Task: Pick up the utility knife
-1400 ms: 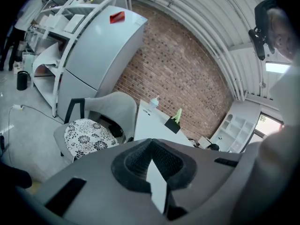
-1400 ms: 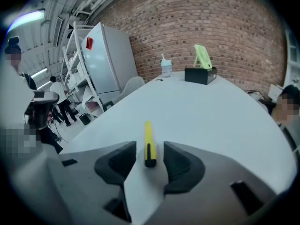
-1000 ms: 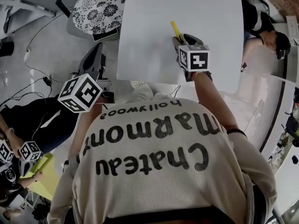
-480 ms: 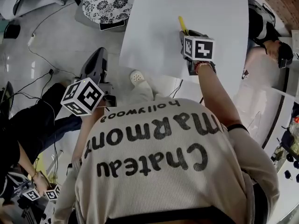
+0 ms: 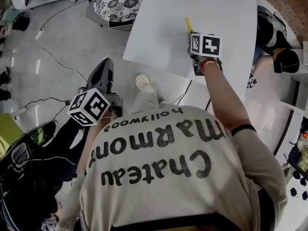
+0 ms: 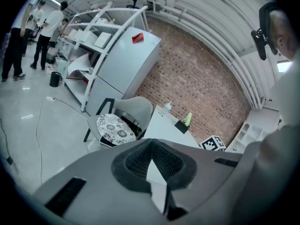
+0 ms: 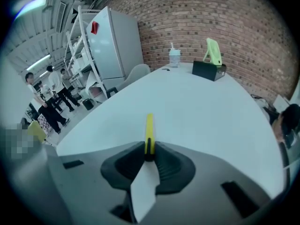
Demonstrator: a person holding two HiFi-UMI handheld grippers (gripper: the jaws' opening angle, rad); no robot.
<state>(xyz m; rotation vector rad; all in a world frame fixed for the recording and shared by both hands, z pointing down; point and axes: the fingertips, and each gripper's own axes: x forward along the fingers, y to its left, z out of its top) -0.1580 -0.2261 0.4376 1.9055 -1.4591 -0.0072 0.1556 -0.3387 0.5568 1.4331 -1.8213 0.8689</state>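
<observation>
So the right gripper (image 7: 149,154) is down on the white table (image 7: 201,116) with its jaws closing on the knife (image 7: 149,131). The pads already look snug against both sides of the near end, and the rest of the yellow body sticks out flat on the table toward 12 o'clock from the jaws. In the head view the knife sits near the table's middle, just past the marker cube at its 11 o'clock. Farther back on the table, a bottle (image 7: 174,57) is at 12 o'clock and a black holder (image 7: 208,70) with something green in it is at about 1 o'clock. The left gripper (image 6: 150,143) is way off at roughly 8 o'clock from the right one, hanging over the floor (image 5: 62,47) beside the table with jaws together and nothing in them, pointing toward a chair (image 5: 118,1) with a patterned seat.
</observation>
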